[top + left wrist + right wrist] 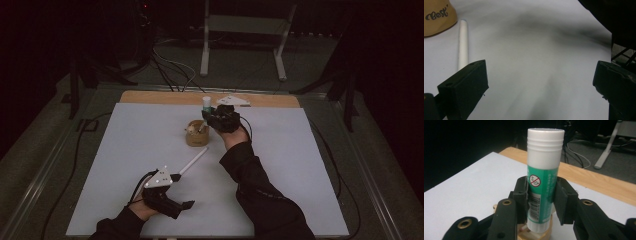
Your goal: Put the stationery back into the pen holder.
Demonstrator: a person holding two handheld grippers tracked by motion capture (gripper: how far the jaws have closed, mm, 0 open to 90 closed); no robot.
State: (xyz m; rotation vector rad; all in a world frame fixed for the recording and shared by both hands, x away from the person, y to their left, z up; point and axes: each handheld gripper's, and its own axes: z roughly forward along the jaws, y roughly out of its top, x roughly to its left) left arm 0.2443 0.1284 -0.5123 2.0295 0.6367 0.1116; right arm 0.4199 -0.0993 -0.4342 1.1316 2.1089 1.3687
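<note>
glue stick (543, 187), white table (125, 150), dark room

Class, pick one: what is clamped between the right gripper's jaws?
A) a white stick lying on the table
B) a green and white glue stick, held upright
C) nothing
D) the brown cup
B: in the right gripper view, the right gripper has both pads pressed on the upright glue stick.

High view overhead, facing forward; gripper views close; cup (196, 134) (437, 17) shared.
</note>
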